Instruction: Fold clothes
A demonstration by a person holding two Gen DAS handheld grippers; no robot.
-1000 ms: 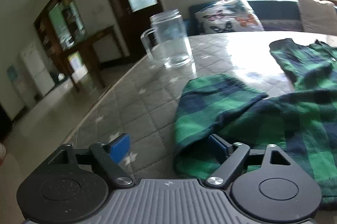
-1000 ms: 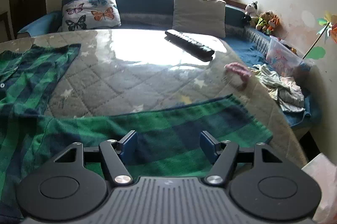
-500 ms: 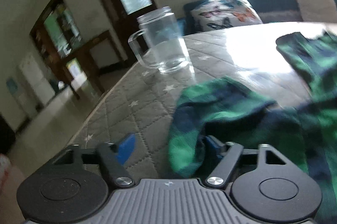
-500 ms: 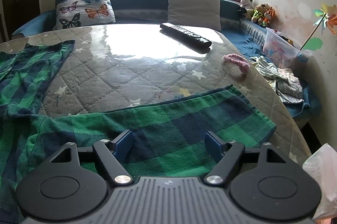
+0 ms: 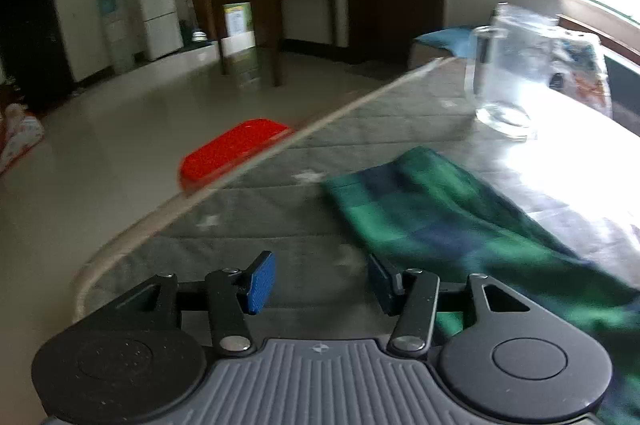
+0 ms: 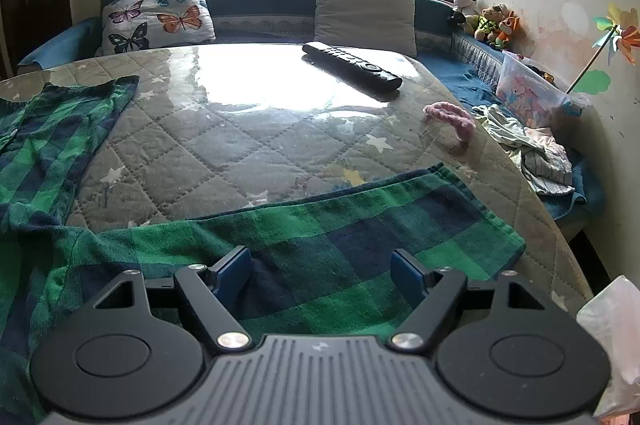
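Right wrist view: both grippers (image 6: 320, 275) (image 5: 322, 283) gape over plaid shirt (image 6: 360, 225); remote (image 6: 352, 67) lies beyond.

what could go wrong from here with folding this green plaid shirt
The glass mug stands just beyond the sleeve end of the green plaid shirt; swinging that sleeve over could knock it.

The remote and the pink knitted piece lie on the table past the other sleeve; dragged cloth might catch them.

Both the left gripper and the right gripper have jaws open with nothing held, so a shallow pinch may slip.
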